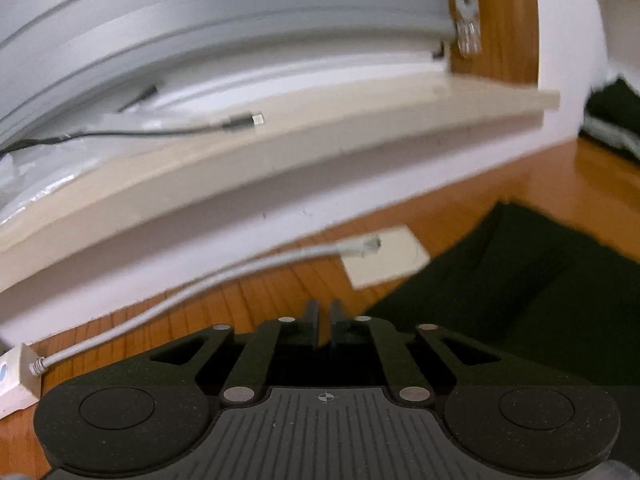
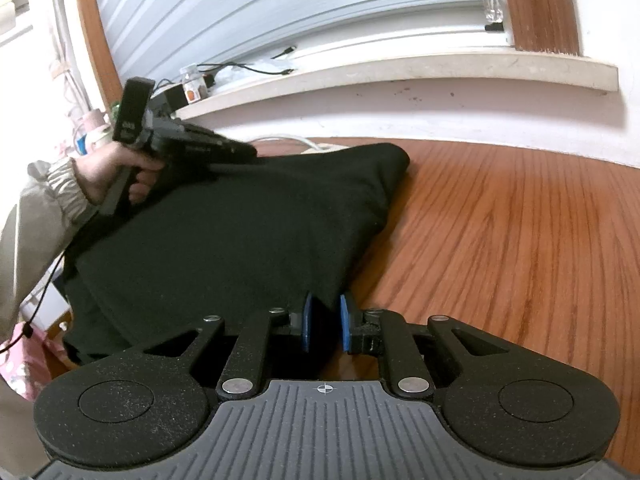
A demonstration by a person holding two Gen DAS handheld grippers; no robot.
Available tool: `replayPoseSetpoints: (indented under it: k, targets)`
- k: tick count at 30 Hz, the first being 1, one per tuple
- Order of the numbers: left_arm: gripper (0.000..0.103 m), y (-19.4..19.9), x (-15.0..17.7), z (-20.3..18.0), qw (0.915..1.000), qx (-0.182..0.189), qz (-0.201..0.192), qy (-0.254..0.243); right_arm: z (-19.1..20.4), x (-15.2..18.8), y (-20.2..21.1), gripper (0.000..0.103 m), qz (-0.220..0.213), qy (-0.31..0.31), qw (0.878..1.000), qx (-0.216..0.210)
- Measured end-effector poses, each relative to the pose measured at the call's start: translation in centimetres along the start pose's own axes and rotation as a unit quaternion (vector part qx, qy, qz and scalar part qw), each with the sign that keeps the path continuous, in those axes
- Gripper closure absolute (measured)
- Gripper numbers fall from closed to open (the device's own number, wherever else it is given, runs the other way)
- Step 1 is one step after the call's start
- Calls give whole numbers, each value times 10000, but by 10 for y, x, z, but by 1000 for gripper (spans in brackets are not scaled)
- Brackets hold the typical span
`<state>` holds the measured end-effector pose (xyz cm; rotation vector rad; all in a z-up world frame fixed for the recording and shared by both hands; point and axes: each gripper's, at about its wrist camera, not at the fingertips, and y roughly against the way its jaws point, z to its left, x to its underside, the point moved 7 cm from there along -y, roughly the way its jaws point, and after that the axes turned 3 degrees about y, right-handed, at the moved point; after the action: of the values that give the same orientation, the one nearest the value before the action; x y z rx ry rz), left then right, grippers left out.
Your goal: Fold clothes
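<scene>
1. The dark, near-black fabric garment (image 2: 240,240) lay bunched in a loose wedge on the reddish-brown wooden tabletop (image 2: 520,240), its far corner near the white wall under the window.
2. The right gripper (image 2: 325,322), w/ blue-padded fingers (image 2: 307,320), had its fingers clamped on the garment's near edge; cloth filled the narrow gap between the pads. Prob. held there so that edge could be lifted and carried over for a fold.
3. The left gripper (image 1: 325,320) showed its black fingers (image 1: 311,320) nearly together, a thin slit between them, nothing visible in it. The garment sat just to its right and didn't reach the tips in that view.
4. From the right-wrist view the left gripper, held in a person's hand (image 2: 116,176) w/ a pale ruched sleeve, sat low at the garment's far left side; whether it touched the cloth there, couldn't tell.
5. Judgement: one edge was secured, the other side not yet gripped, so the fold was at an early stage.
6. Clutter: a grey cable w/ plug end (image 1: 192,280) ran across the tabletop ahead of the left gripper, beside a small cream square card (image 1: 384,256) and a white adapter block (image 1: 16,376). The cable could snag if cloth got dragged that way.
7. A beige stone windowsill (image 2: 400,68) above carried a black cable and small jars, clear of the work.
</scene>
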<state>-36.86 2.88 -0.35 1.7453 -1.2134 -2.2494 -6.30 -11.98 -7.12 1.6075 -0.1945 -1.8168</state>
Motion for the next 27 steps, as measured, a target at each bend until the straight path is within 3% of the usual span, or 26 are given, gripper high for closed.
replayPoseSetpoints:
  k: [3,5,7,15,19,20,21,24,27]
  targets:
    - [79,4,-11,-15,9996,266,-72,-5,-1,-3,-1,79,15,-103,9999,-83]
    - [70,1,-17,-33,9986,522,-57,-63,0,-5,-3,65,19,-194,9997,-152]
    - [63,-10,-24,-54,9967,787,-12,-171,3,-8,-6,59,23,-306,9992,-273]
    - [63,-71,-58,-132,9841,1668,222,-576,12,-14,-17,67,53,-166,9995,-258]
    - [60,-98,-62,-158,9824,1581,486,-864,9,-12,-15,73,40,-259,9991,-328]
    - [62,-104,-61,-161,9822,1527,574,-934,8,-12,-15,80,41,-293,9990,-333]
    - [88,-110,-59,-163,9823,1455,637,-994,7,-12,-16,85,47,-339,9989,-329]
    - [98,-113,-62,-167,9834,1254,518,-1207,5,-10,-16,93,63,-449,9982,-389]
    - [98,-102,-77,-165,9885,946,-49,-1176,3,-10,-7,95,-91,-486,9983,-311]
